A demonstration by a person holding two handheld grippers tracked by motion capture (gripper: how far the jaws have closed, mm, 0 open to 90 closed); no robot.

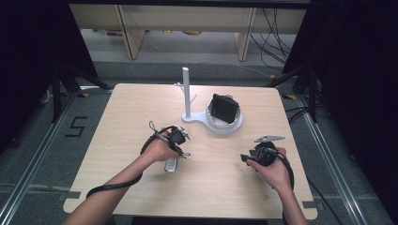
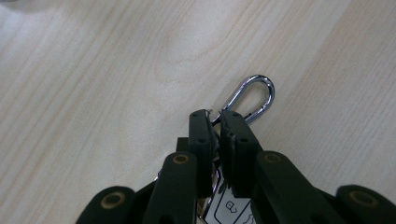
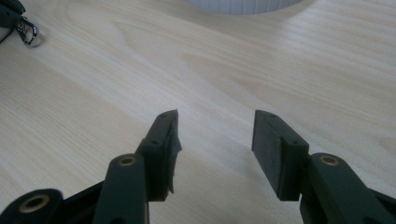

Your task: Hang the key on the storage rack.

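We hold the left tool (image 2: pixel 214 116) clamped on the silver carabiner clip (image 2: pixel 254 95) of a grey car key fob (image 1: pixel 171 164), which lies on the pale wooden bench (image 1: pixel 141 108), presumably for hanging on the white peg stand (image 1: pixel 187 93) at 12 o'clock. The right tool (image 3: pixel 215 128) idles, jaws apart, empty.

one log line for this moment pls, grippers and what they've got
left gripper: shut on key ring by the carabiner, car key on table | right gripper: open, nothing between its jaws, over table | stand with dish: untouched
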